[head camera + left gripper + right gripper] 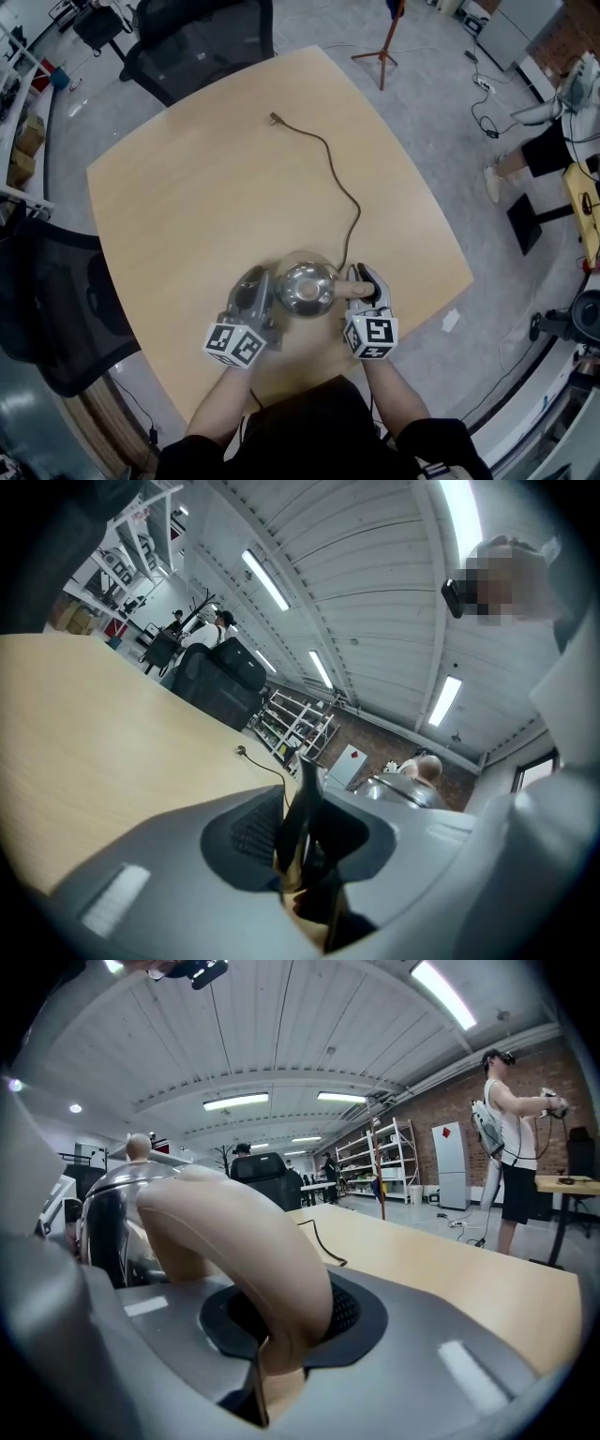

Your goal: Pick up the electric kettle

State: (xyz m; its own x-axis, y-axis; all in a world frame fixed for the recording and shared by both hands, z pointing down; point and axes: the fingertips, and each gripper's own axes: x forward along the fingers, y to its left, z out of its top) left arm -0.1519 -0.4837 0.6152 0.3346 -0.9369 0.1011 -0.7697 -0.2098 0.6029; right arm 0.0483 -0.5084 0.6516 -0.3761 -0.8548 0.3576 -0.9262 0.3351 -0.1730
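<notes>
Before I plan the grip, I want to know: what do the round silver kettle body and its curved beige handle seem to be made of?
The round silver kettle body: likely polished steel; it mirrors the room. The curved beige handle: probably smooth matte plastic; even colour, soft sheen.

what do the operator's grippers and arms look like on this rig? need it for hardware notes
Left gripper and right gripper: broad grey plastic jaws with black ribbed pads and a pale rectangular patch on each jaw. Each carries a white cube with black square markers at its rear end. The person wears a black top; its sleeves stop short of the forearms.
</notes>
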